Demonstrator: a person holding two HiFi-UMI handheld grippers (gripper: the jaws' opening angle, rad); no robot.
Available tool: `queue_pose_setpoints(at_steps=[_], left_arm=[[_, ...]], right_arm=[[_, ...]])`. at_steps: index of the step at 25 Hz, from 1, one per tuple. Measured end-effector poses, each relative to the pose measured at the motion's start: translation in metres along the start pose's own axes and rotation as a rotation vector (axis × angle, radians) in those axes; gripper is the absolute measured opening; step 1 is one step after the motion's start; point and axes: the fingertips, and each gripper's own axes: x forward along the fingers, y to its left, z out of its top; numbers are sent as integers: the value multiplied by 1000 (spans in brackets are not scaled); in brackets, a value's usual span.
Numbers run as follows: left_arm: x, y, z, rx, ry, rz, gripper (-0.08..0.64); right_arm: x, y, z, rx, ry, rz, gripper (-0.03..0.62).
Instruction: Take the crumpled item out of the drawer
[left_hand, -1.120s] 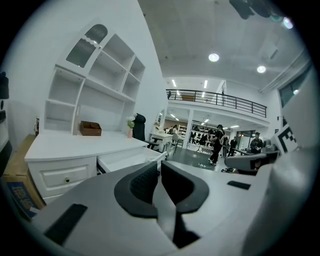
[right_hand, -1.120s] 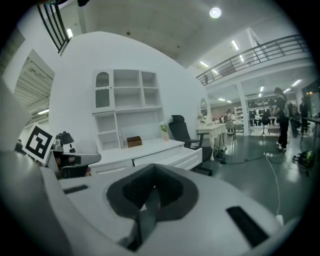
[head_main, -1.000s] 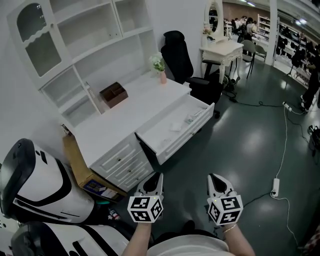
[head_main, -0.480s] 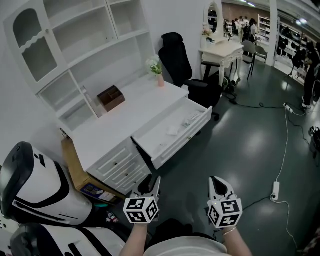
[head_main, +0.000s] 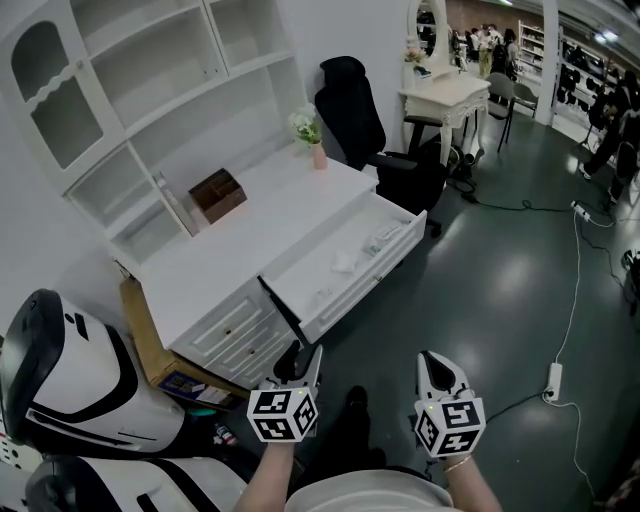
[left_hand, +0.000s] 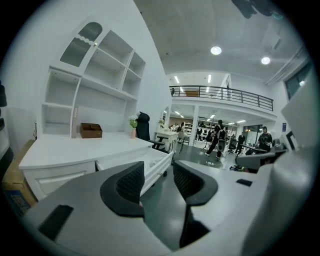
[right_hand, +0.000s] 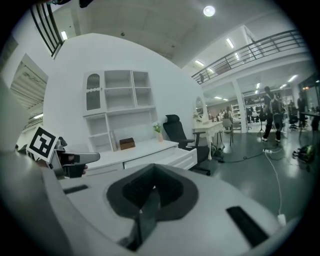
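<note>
The white desk's drawer (head_main: 312, 276) stands pulled out, and a small white crumpled item (head_main: 344, 262) lies on its floor near the middle. Both grippers hang low in front of me, well short of the drawer. My left gripper (head_main: 301, 358) points toward the drawer's near corner; its jaws are opening and nothing is between them. In the left gripper view the drawer (left_hand: 161, 163) shows past the spread pads (left_hand: 131, 181). My right gripper (head_main: 438, 366) floats over the dark floor, shut and empty, its pads (right_hand: 150, 190) meeting.
On the desktop sit a brown box (head_main: 217, 193) and a flower vase (head_main: 312, 137). A black office chair (head_main: 355, 105) stands by the desk's far end. A white-and-black machine (head_main: 70, 380) and a cardboard box (head_main: 148, 335) crowd the left. A power strip (head_main: 551, 378) lies on the floor.
The left gripper's jaws have spread from nearly shut to wide. Both grippers sit slightly lower in the head view, and the desk has shifted a little left.
</note>
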Motion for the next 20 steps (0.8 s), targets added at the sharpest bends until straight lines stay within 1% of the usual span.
queue_pose_setpoints(at_steps=[5, 14, 20], left_arm=[[31, 14, 13, 31, -9, 11, 186], [108, 50, 44, 38, -15, 19, 190], [160, 71, 65, 31, -9, -1, 195]], right_arm=[[28, -8, 8, 8, 4, -8, 2], [104, -28, 36, 9, 14, -30, 2], [147, -44, 51, 18, 27, -60, 2]])
